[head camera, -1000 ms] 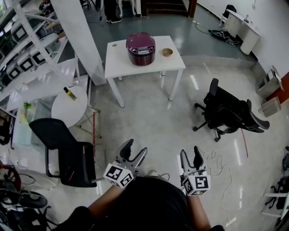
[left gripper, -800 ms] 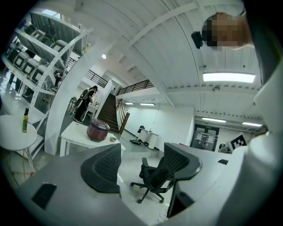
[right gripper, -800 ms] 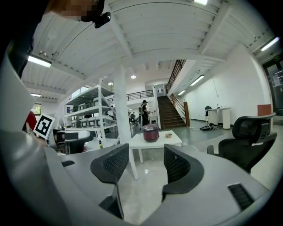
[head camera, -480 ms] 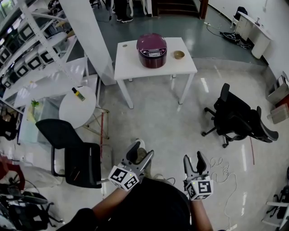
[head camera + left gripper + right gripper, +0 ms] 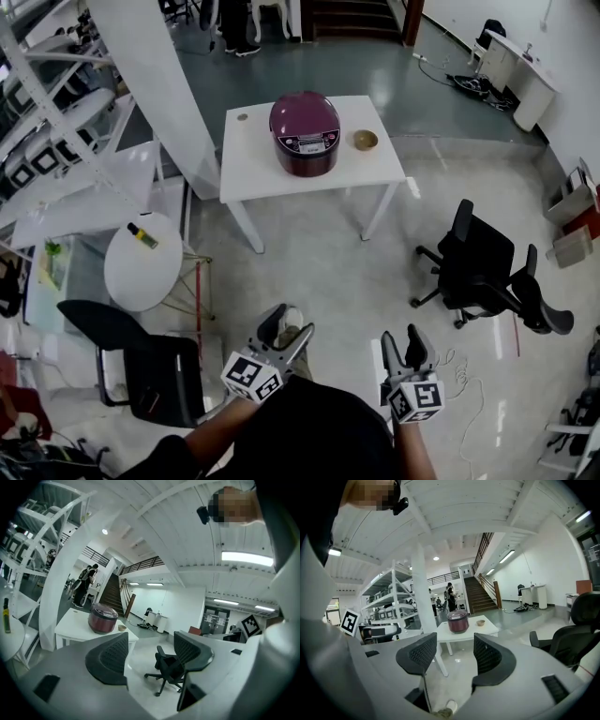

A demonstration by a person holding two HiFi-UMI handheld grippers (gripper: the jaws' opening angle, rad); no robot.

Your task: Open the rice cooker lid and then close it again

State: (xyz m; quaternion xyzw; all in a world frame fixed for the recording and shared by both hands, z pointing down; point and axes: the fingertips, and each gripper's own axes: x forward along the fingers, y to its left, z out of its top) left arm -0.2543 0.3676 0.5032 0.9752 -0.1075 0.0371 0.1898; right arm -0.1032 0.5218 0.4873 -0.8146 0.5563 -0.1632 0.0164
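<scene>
since the rice cooker [image 5: 304, 134] sits with its lid [image 5: 304, 114] down on the far white table [image 5: 253, 173], and both grippers hang near the person's body, well apart from it, the task looks not yet begun: the approach, the opening and the closing are all left.

the head view gives the layout: a small bowl [image 5: 366, 141] just right of the rice cooker, a black office chair [image 5: 478, 272] on the floor to the right, a round table [image 5: 127, 277] to the left. the left gripper [image 5: 286, 324] and right gripper [image 5: 402, 339] both show spread jaws.

the left gripper view confirms wide jaws with nothing between them. it points rightward, so the rice cooker [image 5: 103, 618] lies left of the jaws and the office chair [image 5: 166, 667] shows through the gap.

the right gripper view, jaws equally wide and empty, frames the rice cooker [image 5: 457, 621] just above its gap. it also catches a shoe [image 5: 449, 708] at the bottom, which the left gripper view lacks.
</scene>
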